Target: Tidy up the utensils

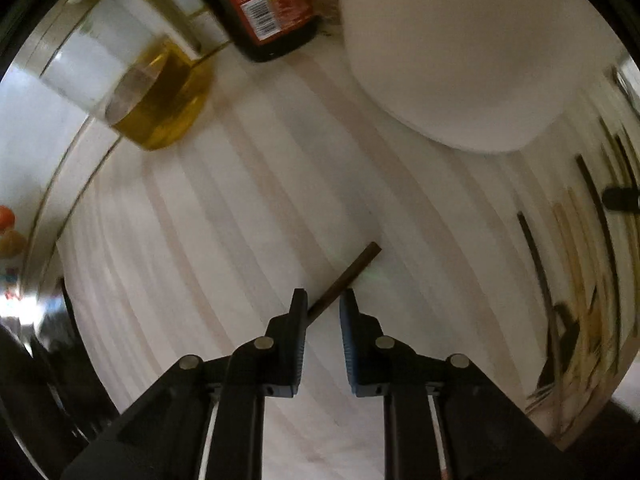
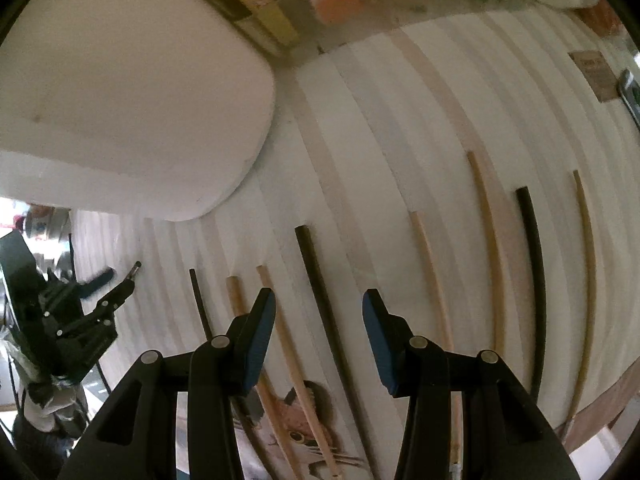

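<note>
My left gripper (image 1: 323,300) is shut on a dark brown chopstick (image 1: 352,270), whose end sticks out forward and to the right above the striped tablecloth (image 1: 240,200). In the right wrist view the left gripper (image 2: 132,274) shows at far left with that stick's tip. My right gripper (image 2: 319,304) is open and empty above a row of chopsticks: a thick black one (image 2: 320,300) lies between its fingers, tan ones (image 2: 434,276) and another black one (image 2: 536,264) lie to the right. A big white container (image 1: 460,52) stands behind, and it also shows in the right wrist view (image 2: 120,92).
A jar of yellow oil (image 1: 160,96) and a dark sauce bottle (image 1: 268,8) stand at the back left. More chopsticks (image 1: 576,264) lie at the right edge of the left wrist view. A cat picture (image 2: 304,424) lies under the sticks near me.
</note>
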